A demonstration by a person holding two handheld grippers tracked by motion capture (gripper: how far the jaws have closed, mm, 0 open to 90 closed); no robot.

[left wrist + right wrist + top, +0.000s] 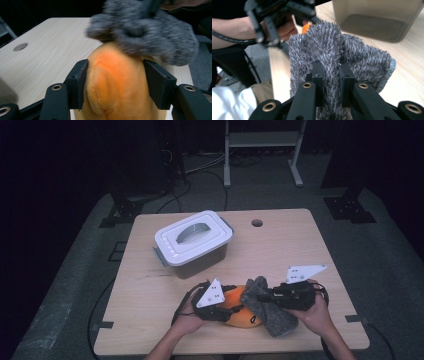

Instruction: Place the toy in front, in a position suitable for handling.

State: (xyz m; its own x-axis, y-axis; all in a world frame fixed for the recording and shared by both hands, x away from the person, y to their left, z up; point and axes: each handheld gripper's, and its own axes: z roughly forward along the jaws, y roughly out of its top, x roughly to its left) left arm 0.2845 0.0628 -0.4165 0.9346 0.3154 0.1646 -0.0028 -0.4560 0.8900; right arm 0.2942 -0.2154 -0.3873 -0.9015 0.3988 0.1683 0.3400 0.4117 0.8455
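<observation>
Two grips: the left gripper clamps the soft orange plush toy on the wooden table, while the right gripper pinches the fuzzy grey cloth draped over it.

lidded box on wooden table, metal stand behind.

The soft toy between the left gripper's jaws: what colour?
Orange, clearest in the left gripper view.
</observation>
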